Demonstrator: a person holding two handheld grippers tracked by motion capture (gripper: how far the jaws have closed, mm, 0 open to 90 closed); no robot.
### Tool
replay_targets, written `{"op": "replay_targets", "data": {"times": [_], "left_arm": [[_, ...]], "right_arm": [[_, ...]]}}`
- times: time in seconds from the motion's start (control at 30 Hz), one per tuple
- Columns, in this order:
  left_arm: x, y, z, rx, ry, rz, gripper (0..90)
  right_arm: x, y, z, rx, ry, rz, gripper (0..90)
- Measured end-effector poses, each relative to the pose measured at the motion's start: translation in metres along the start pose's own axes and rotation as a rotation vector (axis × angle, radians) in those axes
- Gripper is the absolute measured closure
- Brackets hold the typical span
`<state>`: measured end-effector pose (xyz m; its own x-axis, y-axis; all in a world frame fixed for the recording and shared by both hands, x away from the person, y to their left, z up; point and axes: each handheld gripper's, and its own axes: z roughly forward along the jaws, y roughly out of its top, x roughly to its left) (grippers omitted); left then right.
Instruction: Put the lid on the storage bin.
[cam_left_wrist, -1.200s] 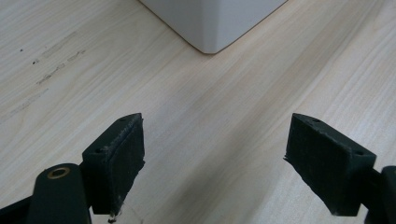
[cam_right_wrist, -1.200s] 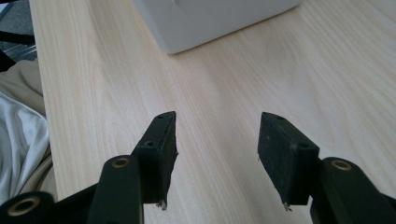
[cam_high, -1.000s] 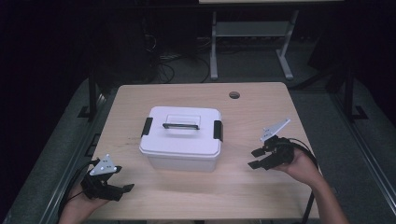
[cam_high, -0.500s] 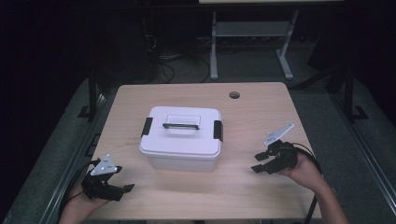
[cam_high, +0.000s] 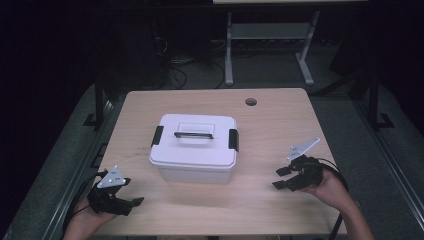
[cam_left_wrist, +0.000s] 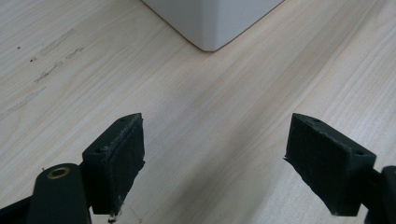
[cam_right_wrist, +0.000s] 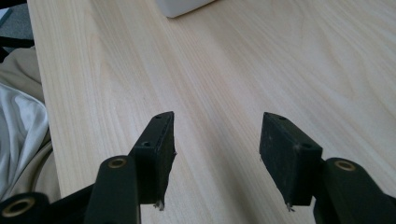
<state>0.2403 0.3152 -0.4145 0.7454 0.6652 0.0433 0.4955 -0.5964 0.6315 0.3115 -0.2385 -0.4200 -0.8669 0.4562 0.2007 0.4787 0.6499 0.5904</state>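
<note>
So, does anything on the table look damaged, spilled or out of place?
Nothing stands out. The white box sits flat on the table, lid on, latches down. Only faint scuff marks show on the wood.

A white lidded box (cam_high: 194, 147), black latches shut and handle folded flat, sits upright mid-table (cam_high: 280, 125), left of centre.

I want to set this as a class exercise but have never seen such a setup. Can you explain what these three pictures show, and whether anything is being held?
A person sits at a wooden table, holding a two-jaw tool in each hand: the left gripper and the right gripper. The high view looks down from above. The other two come from cameras riding on each gripper, looking along its black jaws. A white lidded box with a handle and black latches stands between them. Both grippers are open and hold nothing.
</note>
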Motion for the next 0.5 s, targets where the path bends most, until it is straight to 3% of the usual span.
{"op": "replay_targets", "data": {"times": [0.5], "left_arm": [[-0.0006, 0.0001, 0.0008, -0.001, 0.002, -0.001, 19.5]], "right_arm": [[0.0020, -0.0105, -0.0011, -0.009, -0.002, 0.007, 44.4]]}}
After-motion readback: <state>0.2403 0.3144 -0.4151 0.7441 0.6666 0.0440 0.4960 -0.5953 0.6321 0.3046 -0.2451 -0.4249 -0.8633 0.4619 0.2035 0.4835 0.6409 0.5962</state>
